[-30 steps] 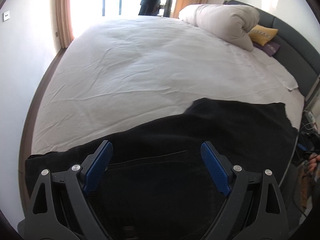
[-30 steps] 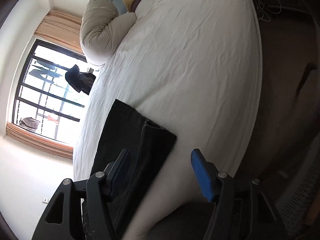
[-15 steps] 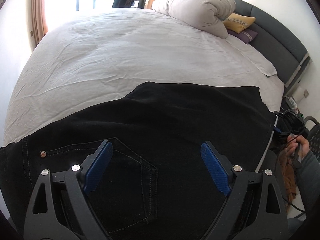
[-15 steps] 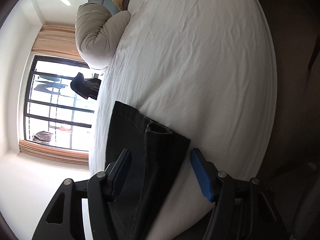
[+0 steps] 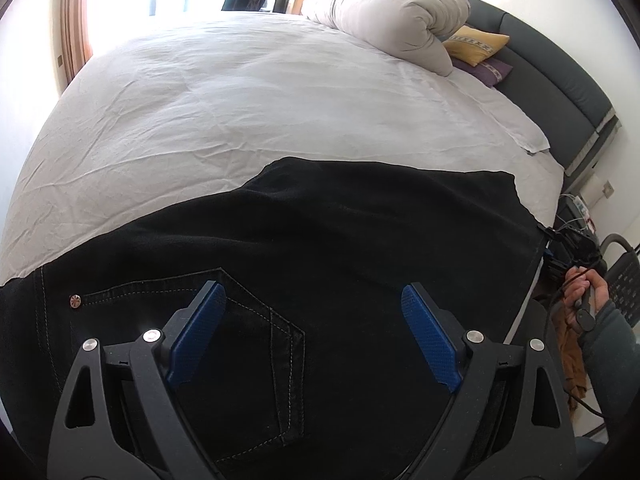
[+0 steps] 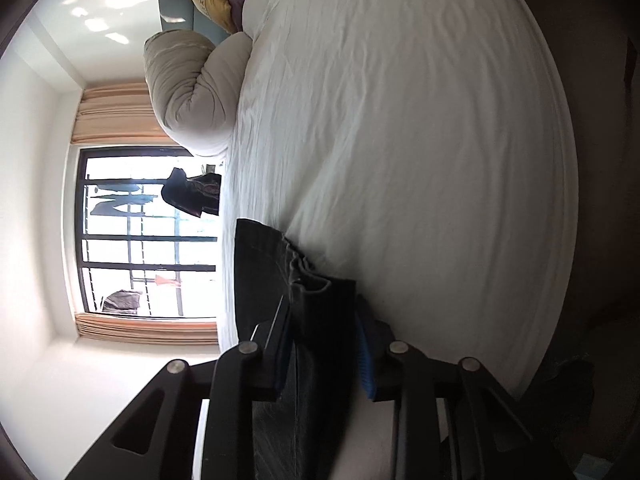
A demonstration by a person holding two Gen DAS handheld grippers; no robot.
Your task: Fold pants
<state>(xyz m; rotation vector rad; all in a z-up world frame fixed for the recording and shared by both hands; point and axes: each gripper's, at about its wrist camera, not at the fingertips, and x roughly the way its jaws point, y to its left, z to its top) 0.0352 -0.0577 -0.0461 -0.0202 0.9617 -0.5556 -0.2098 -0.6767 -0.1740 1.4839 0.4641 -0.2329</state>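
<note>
A wide bed (image 5: 248, 92) under a creased white sheet fills most of both views. In the left wrist view a rolled-up duvet (image 5: 396, 36) lies toward 1 o'clock near the grey headboard (image 5: 560, 80), with a yellow cushion (image 5: 476, 44) and a purple cushion (image 5: 490, 70) tucked just beside it. A bright window (image 6: 148, 236) with dark bars and orange curtains (image 6: 116, 112) sits at 9 o'clock in the right wrist view, and some dark clothes (image 6: 192, 196) hang in front of it.

The black pants (image 5: 320, 248) lie flat along the near edge of the bed, running from 9 o'clock across to 3 o'clock in the left wrist view, with a stitched back pocket (image 5: 256, 320) and a metal rivet (image 5: 75, 301) showing at the lower left.

The left gripper (image 5: 312, 320) hangs over the pants with its jaws wide apart and nothing pinched between the blue pads (image 5: 196, 336).

The right gripper (image 6: 324, 336) has just been closing, and the hem end of the pants (image 6: 304, 288) stands between its jaws; the pads appear to be pressing on the cloth, though the blur makes the contact hard to confirm. At 3 o'clock in the left wrist view the person's right hand (image 5: 584, 292), in a grey sleeve (image 5: 608, 344), grips that tool's handle beside the bed.
</note>
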